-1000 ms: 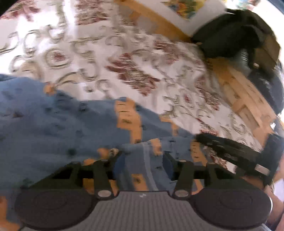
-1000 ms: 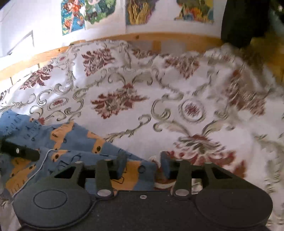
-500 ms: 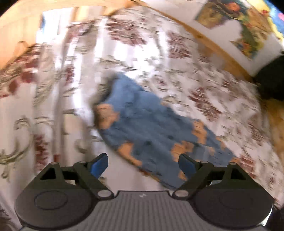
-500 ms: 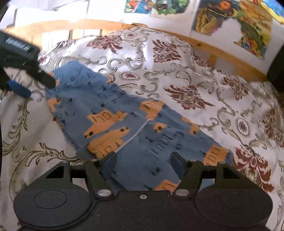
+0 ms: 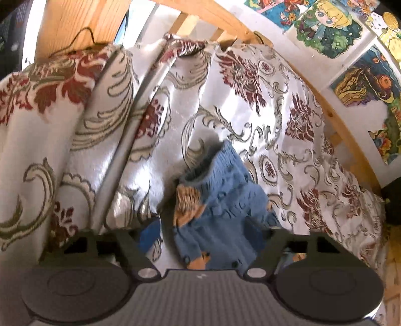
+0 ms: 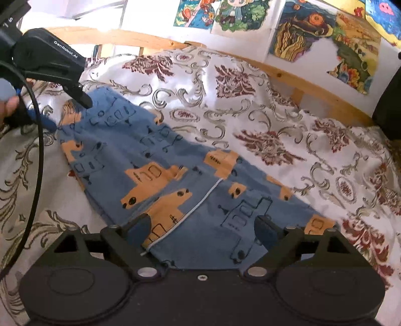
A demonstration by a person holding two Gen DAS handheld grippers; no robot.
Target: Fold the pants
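A: Pants (image 6: pixel 175 180) flat on the bedspread (image 6: pixel 263 105), running from 10 o'clock down to 5 o'clock in the right wrist view. Blue, with orange blocks.

B: And the right gripper (image 6: pixel 203 230)?

A: Spread wide, gripping nothing, low over the near end of the pants. Cloth shows between the two fingers; whether they touch it, I can't tell.

B: Left gripper?

A: There at 10 o'clock in the right view (image 6: pixel 62 107), angled down toward the far end of the pants. A bit of the person's hand (image 6: pixel 7 107) behind it at 9 o'clock, cable (image 6: pixel 37 150) looping down.

B: Its fingers?

A: Its own camera shows them parted (image 5: pixel 208 233), nothing between them. The blurred pants (image 5: pixel 220 205) lie ahead, running from centre down to 6 o'clock, off toward the right finger.

B: Anything past that?

A: Bedspread bunched at 10 o'clock, wooden frame (image 5: pixel 208 15) at 12, drawings (image 5: pixel 325 27) on the wall at 1.
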